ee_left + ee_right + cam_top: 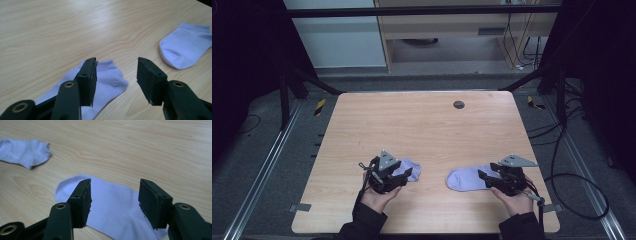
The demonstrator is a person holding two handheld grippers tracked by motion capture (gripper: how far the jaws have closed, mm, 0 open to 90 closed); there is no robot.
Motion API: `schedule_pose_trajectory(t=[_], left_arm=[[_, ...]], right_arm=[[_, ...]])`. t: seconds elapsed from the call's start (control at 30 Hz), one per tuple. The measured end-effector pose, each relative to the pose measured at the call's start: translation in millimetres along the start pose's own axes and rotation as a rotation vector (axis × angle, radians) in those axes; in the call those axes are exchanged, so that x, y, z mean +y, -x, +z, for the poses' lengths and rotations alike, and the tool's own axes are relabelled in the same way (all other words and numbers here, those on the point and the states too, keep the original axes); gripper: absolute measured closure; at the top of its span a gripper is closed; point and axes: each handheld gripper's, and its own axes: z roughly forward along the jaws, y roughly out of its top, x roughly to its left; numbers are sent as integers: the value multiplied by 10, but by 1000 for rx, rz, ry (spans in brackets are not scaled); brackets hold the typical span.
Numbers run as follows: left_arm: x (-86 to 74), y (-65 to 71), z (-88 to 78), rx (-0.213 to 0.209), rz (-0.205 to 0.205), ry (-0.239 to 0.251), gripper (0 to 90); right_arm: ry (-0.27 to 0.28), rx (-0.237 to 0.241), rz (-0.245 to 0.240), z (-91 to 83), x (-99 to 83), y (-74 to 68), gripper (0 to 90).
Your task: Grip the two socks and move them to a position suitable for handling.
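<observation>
Table: light wood-grain table (422, 130), seen from above; a small dark round disc (458, 104) sits near its far edge.
Left sock: pale lilac ankle sock (409, 169) lying flat near the front edge, left of centre. In the left gripper view it (107, 82) lies under and just ahead of the jaws, one end rounded and pointing away.
Right sock: second pale lilac sock (467, 178), flat, right of centre, rounded toe toward the middle of the table. The two socks are near each other but apart, with bare wood between them.
Left hand-held gripper: (398, 175) held in the person's left hand (377, 196), low over the near end of the left sock. Jaws stand well apart with nothing between them; own view (117, 75) shows sock and bare table in the gap.
Right hand-held gripper: (489, 176) held in the right hand (518, 200), over the near end of the right sock. Jaws spread wide, nothing clamped; own view (113, 200) shows the sock (115, 212) lying flat in the gap.
Contact: cannot tell whether either jaw tip touches fabric.
Cross-views: each gripper view shows the other sock farther off ( (186, 47), (25, 152)).
</observation>
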Motion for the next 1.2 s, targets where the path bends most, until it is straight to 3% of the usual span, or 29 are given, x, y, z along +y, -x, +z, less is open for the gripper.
schedule_pose_trajectory(t=[0.23,0.37,0.4,0.7,1.0,1.2], left_arm=[[87,176,162,-32,25,-9,505],[124,303,309,-48,45,-21,508],[135,364,391,-56,49,-34,509],[141,581,671,-66,79,-65,517],[132,746,932,-90,71,-100,546],[108,851,1055,-92,89,-132,608]], right_arm=[[-19,-40,10,-66,-117,150,488],[-45,-54,12,-45,-172,220,525],[-52,-79,8,-25,-191,259,536],[-89,-111,26,14,-258,400,573],[-138,-113,21,147,-286,450,610],[-188,-97,20,260,-304,452,664]])
